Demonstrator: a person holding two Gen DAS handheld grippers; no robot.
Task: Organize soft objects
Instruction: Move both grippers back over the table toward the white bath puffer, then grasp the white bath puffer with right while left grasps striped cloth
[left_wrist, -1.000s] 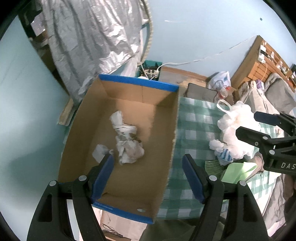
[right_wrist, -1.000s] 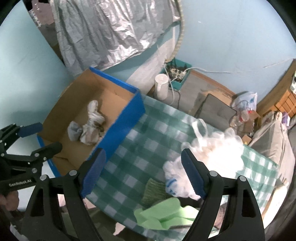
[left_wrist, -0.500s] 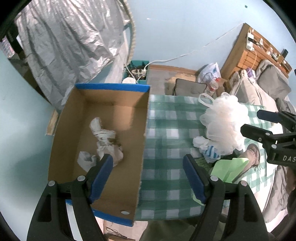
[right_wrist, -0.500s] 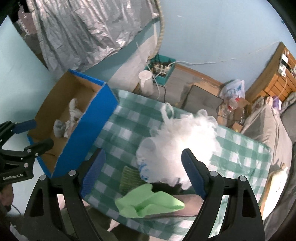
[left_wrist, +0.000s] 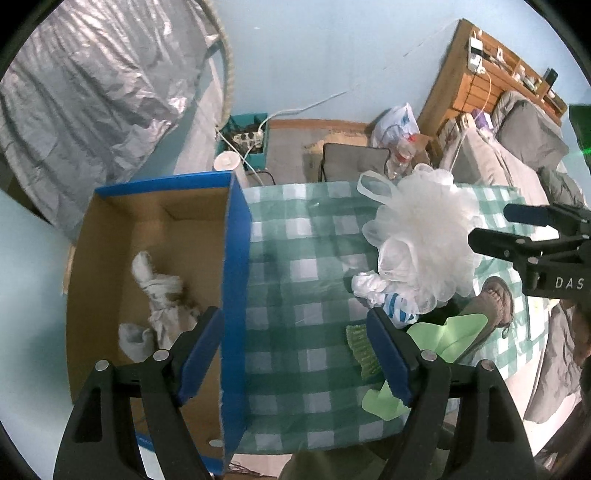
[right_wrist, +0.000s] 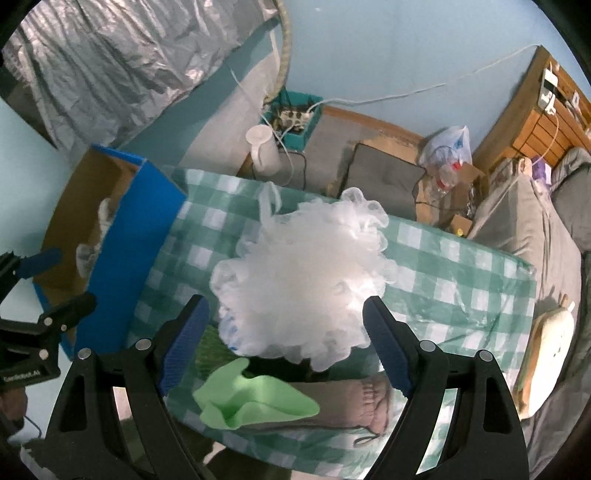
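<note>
Right hand-held gripper (right_wrist: 282, 321) has its jaws spread wide with nothing pinched, hanging over the white mesh bath pouf (right_wrist: 303, 280), which fills the gap between the blue pads without touching them as far as I can see. Left hand-held gripper (left_wrist: 295, 347) is just as wide and empty, sitting left of the pouf over the green-checked cloth of the worktop (left_wrist: 295, 258), with its left pad above the box wall.

Stuff around the pouf is hard to read. A white and blue-striped cloth (left_wrist: 397, 308) pokes out from under its near side, mostly covered. Closer to the cameras than the pouf there's a light green cloth (right_wrist: 255, 400), a dark green knit piece (left_wrist: 364, 349) half hidden behind the left gripper's right pad, and a brownish knit thing (right_wrist: 365, 404) I can't identify, cut off by the right gripper's finger.

Left of the pouf sits the blue-edged cardboard box (left_wrist: 234, 280), open on top. Inside is a knotted, grubby white rag (left_wrist: 162, 295) and a smaller grey-white bundle (left_wrist: 135, 338) just beside it. In the right wrist view the box wall hides most of that.
</note>
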